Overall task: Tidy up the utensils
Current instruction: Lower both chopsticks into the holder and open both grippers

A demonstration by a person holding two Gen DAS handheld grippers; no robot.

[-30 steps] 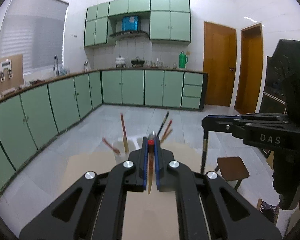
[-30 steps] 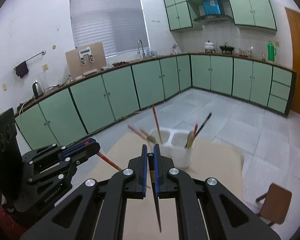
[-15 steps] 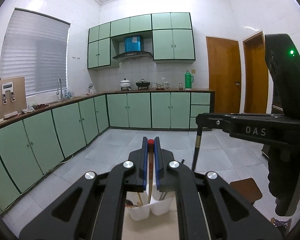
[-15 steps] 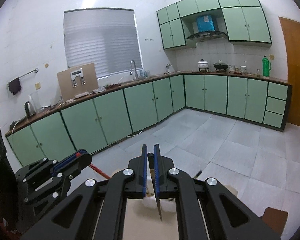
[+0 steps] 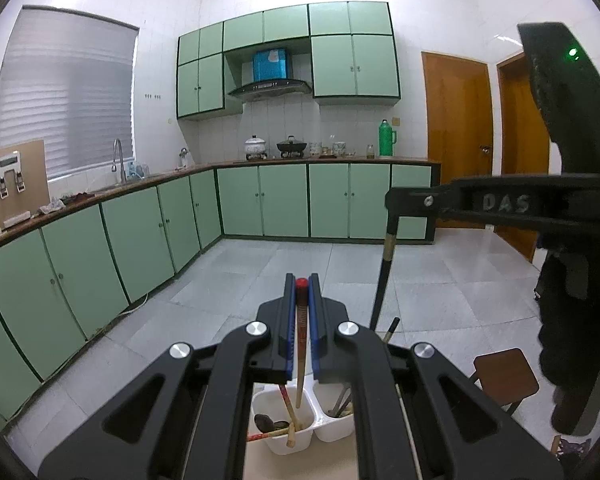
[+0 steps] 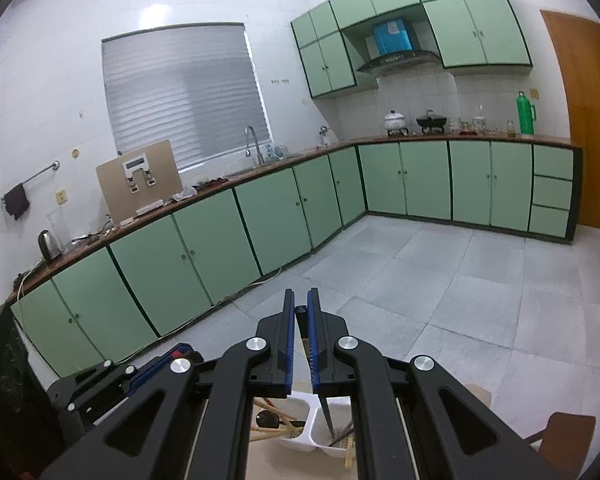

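My left gripper (image 5: 300, 279) is shut on a wooden chopstick with a red tip (image 5: 299, 344). The stick hangs down over the left compartment of a white two-part holder (image 5: 278, 449), which holds several wooden and red utensils. My right gripper (image 6: 300, 297) is shut on a black chopstick (image 6: 318, 396). Its lower end points into the holder's (image 6: 300, 446) right compartment, among dark utensils. In the left wrist view the right gripper (image 5: 393, 200) stands higher at the right with the black chopstick (image 5: 383, 276) hanging from it. The left gripper (image 6: 182, 356) shows low at the left in the right wrist view.
The holder stands on a beige table top (image 5: 260, 465). A brown stool (image 5: 505, 376) is on the tiled floor to the right. Green floor cabinets (image 6: 204, 256) run along the left and far walls, with wooden doors (image 5: 458, 144) at the right.
Both grippers moved forward and slightly up with their chopsticks. The holder, which stood ahead on the table, now lies under the fingers.
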